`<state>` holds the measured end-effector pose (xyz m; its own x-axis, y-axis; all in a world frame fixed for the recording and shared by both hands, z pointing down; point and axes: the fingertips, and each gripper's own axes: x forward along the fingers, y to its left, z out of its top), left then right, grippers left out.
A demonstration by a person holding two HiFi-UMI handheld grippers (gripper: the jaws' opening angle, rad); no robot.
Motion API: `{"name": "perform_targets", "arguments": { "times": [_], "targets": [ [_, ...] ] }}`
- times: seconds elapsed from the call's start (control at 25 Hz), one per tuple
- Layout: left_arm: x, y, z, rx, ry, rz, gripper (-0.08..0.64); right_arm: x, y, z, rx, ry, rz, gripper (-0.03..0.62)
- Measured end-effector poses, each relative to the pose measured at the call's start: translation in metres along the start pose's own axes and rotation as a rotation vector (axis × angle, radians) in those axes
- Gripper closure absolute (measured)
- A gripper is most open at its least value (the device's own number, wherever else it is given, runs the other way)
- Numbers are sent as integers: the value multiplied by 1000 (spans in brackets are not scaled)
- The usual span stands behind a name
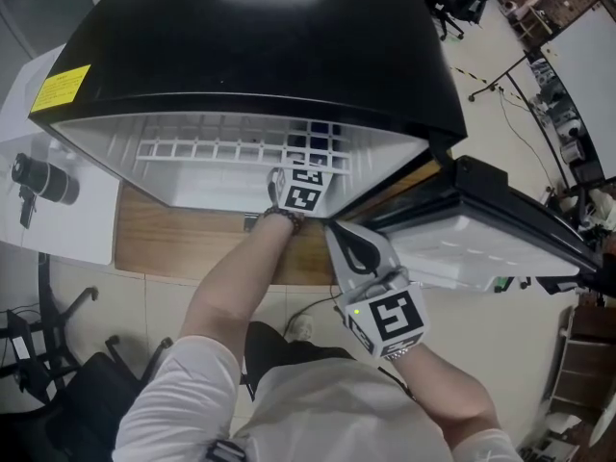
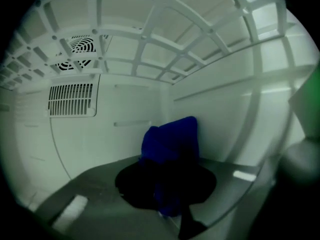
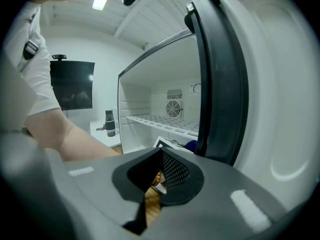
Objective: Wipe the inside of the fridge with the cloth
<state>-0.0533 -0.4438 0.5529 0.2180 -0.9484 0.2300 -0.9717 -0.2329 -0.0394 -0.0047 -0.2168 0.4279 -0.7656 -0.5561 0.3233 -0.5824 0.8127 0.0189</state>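
My left gripper (image 2: 167, 186) grasps the cloth (image 2: 170, 139) inside the fridge (image 2: 210, 99); right gripper (image 3: 152, 181) clenched, empty. Wiping likely incomplete.

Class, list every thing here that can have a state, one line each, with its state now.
fridge door: open wide.
left tongs: shut on the blue cloth, inside the fridge.
blue cloth: bunched, clamped between the pads.
right tongs: shut, empty, outside beside the fridge door.
wire shelf: in place, bare where visible.
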Motion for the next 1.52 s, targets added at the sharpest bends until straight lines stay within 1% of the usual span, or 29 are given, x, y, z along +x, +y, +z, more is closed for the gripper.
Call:
{"name": "perform_targets", "arguments": {
  "times": [0.24, 0.64, 0.76, 1.12, 1.36, 1.52],
  "targets": [
    [0, 2, -1, -10, 0, 24, 509, -3, 0, -1, -3, -3, -5, 591],
    [-29, 7, -10, -52, -4, 46, 509, -12, 13, 3, -9, -19, 14, 591],
    [-47, 11, -8, -35, 8, 60, 509, -17, 19, 6, -13, -29, 22, 591],
    [-109, 7, -8, -27, 16, 82, 508, -32, 32, 6, -40, -17, 11, 588],
    [-159, -2, 2, -2, -1, 77, 508, -35, 37, 2, -84, 12, 22, 544],
    [-192, -15, 15, 23, -21, 49, 508, -35, 36, -2, -105, 36, 33, 505]
  ]
}}
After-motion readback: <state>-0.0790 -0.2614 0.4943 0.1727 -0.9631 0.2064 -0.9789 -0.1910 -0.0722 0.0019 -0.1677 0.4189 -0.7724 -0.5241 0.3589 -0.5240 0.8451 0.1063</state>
